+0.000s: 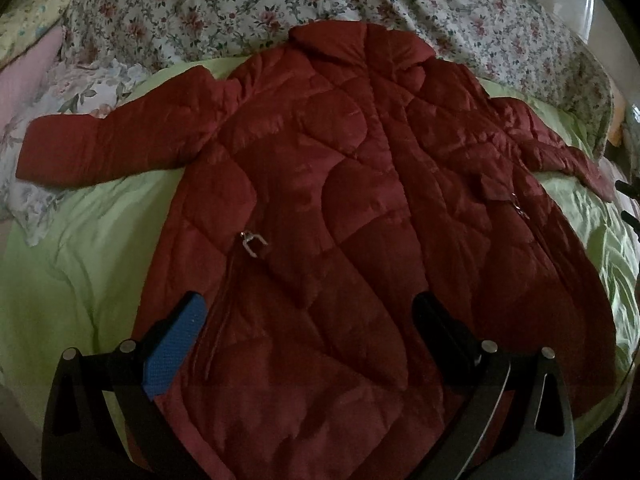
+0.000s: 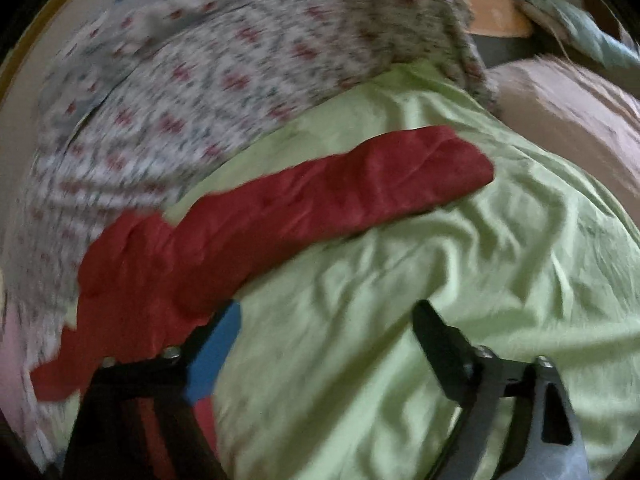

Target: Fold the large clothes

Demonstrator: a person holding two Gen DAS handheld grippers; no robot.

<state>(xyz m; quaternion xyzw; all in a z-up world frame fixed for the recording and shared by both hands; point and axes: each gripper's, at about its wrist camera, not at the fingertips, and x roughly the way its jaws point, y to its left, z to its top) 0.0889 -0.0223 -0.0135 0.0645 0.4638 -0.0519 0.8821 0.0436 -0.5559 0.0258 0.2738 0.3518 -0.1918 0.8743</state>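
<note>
Both my grippers, left gripper (image 1: 308,320) and right gripper (image 2: 328,320), gape empty; the puffy red quilted coat (image 1: 360,200) sleeve (image 2: 320,196) at twelve o'clock may slip.

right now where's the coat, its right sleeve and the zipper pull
coat (image 1: 360,208): left wrist view, on the quilted front panel
right sleeve (image 2: 340,188): right wrist view, on the middle of the sleeve
zipper pull (image 1: 253,242): left wrist view, on the metal tab

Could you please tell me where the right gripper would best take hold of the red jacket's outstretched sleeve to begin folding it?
Probably at the cuff end of the sleeve. It lies flat and free on the green sheet, so the right gripper, jaws open, can come in low from the outer side, pinch the cuff edge and carry it inward over the jacket body.
</note>
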